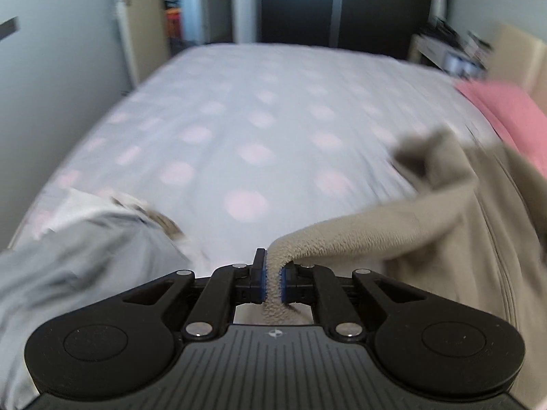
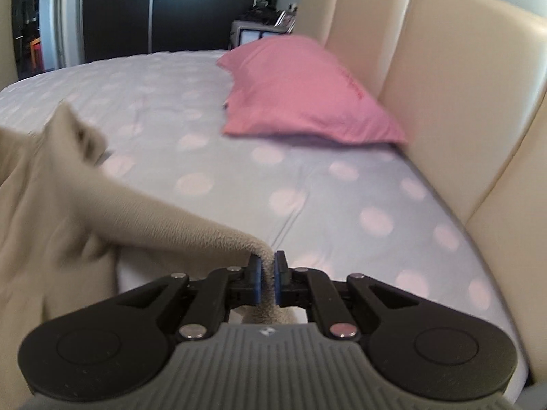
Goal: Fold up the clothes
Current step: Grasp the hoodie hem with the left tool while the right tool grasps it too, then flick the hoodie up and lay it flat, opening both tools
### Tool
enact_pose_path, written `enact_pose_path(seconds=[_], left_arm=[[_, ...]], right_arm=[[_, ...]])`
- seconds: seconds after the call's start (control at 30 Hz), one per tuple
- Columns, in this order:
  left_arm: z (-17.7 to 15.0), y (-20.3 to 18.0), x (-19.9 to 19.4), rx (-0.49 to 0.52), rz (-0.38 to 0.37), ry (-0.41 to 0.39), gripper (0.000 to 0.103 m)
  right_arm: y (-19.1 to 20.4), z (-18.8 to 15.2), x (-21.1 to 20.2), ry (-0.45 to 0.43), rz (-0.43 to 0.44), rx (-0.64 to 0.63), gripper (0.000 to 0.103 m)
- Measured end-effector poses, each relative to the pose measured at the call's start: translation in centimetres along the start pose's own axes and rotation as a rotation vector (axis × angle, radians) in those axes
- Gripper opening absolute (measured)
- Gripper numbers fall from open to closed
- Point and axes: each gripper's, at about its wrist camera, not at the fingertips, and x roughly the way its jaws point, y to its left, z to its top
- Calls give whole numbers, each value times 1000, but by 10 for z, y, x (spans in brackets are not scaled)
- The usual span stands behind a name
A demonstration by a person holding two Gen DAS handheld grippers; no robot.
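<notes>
Beige fleece garment (image 1: 393,225) hung lifted above spotted bedsheet (image 1: 239,119), stretched between both tools. Left gripper (image 1: 272,278) pinched one edge of fabric between blue pads; right gripper (image 2: 267,282) pinched another edge likewise. No fold visible in the garment; judged as opening stage, cloth raised for spreading or first fold. Grey clothing (image 1: 85,256) lay unfolded at left, apparently awaiting turn. Pink pillow (image 2: 301,92) rested against headboard (image 2: 444,85).

A beige fleece garment (image 1: 444,225) hangs stretched above a pale dotted bedsheet (image 1: 239,119), its soft, nubby edge pinched at two points and lifted into a taut ridge, the rest draping in loose folds; a blurred corner (image 2: 73,130) flaps upward.
</notes>
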Motion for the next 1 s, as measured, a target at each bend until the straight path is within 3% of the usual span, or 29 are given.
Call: enact_pose_path(seconds=[0.23, 0.5, 0.6, 0.63, 0.67, 0.73, 0.9, 1.0], left_arm=[[56, 45, 52, -65, 176, 10, 5], [38, 52, 131, -93, 277, 80, 6], [35, 42, 133, -39, 272, 55, 12], [34, 40, 129, -32, 266, 50, 16], [34, 39, 125, -24, 260, 45, 18], [32, 36, 116, -8, 248, 34, 29], [15, 21, 73, 60, 174, -20, 43], [-7, 7, 44, 93, 79, -35, 44]], right_arm=[[-23, 61, 48, -8, -163, -3, 8], [-22, 53, 125, 103, -288, -49, 8], [-22, 45, 133, 104, -286, -51, 12], [-24, 44, 130, 97, -281, -49, 19], [-25, 43, 128, 90, -275, -47, 32], [-28, 41, 119, 76, -267, -43, 40], [-37, 32, 75, 8, -213, -19, 43], [-34, 14, 44, -17, -135, -4, 43]])
